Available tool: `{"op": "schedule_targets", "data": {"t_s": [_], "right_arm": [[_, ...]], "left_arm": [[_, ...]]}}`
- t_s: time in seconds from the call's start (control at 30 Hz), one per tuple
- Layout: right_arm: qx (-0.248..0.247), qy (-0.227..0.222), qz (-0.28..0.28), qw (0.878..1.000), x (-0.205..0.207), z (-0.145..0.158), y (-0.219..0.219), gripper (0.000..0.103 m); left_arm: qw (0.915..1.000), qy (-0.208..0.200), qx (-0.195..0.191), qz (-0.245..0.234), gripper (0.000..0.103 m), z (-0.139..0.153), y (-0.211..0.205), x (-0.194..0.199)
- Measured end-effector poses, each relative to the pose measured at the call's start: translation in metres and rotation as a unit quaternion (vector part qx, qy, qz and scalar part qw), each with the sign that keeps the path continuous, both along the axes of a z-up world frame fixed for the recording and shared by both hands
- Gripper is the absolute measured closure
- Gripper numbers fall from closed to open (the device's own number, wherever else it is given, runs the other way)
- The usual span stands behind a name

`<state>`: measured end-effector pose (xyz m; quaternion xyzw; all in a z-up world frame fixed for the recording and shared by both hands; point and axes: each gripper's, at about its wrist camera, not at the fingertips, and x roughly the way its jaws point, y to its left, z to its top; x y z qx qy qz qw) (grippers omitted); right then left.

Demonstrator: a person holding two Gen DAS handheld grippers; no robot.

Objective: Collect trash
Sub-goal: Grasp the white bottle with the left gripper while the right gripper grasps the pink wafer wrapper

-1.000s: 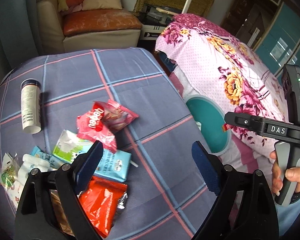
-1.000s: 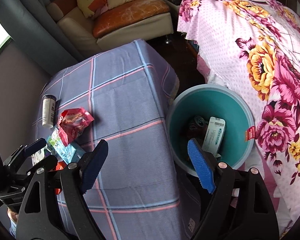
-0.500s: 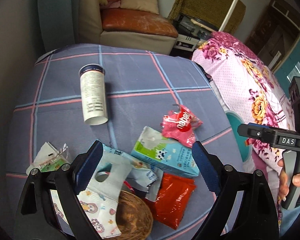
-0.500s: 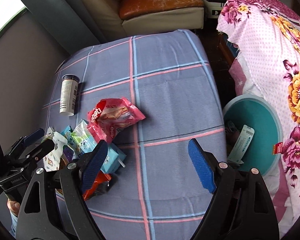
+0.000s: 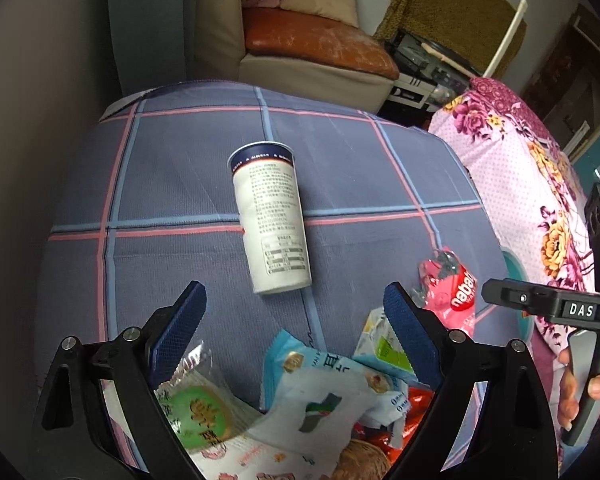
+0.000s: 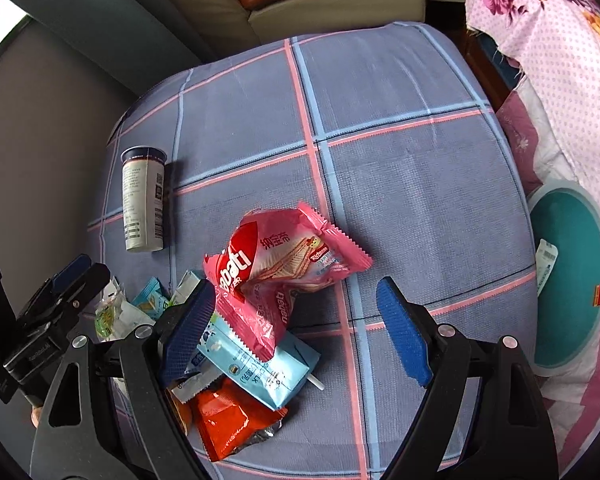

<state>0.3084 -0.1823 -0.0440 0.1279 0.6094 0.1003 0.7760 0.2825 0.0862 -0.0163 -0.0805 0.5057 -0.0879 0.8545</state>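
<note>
Hovering both grippers released: my left gripper [image 5: 296, 320] is facing the can [image 5: 270, 220] at 12 o'clock, my right gripper [image 6: 296, 328] is over the wrapper [image 6: 276, 264].

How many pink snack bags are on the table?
2. One pink bag lies on top of the pile; a second pink bag is under it, lying over the blue carton. More may hide underneath.

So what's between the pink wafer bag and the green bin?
Just bare checked cloth. The right wrist view shows nothing lying between the pink wafer bag and the green bin, which sits lower, past the table's edge.
</note>
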Motion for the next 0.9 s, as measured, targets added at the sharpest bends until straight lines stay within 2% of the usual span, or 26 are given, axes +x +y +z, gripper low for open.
{"op": "schedule_targets", "data": {"t_s": [0.13,0.43,0.53,0.6,0.67,0.9], "right_arm": [[0.0,0.01,0.0,1.0,0.007,-0.011,0.001,0.024],[0.023,0.015,-0.009,1.0,0.02,-0.031,0.003,0.021],[0.042,0.027,-0.012,0.999,0.024,-0.036,0.002,0.02],[0.057,0.035,-0.014,0.998,0.025,-0.041,0.003,0.019],[0.064,0.038,-0.012,0.997,0.025,-0.043,0.004,0.019],[0.07,0.025,-0.007,0.997,0.022,-0.043,0.01,0.019]], "left_arm": [[0.9999,0.01,0.009,0.003,0.012,-0.01,0.001,0.023],[0.9994,0.033,-0.003,0.013,0.013,-0.04,-0.001,0.057],[0.999,0.042,0.002,0.012,0.023,-0.048,-0.004,0.06],[0.9985,0.054,0.003,0.011,0.043,-0.055,-0.005,0.063],[0.9986,0.046,0.022,0.015,0.054,-0.055,-0.005,0.062],[0.9993,0.034,0.012,0.013,0.056,-0.046,-0.001,0.046]]}}
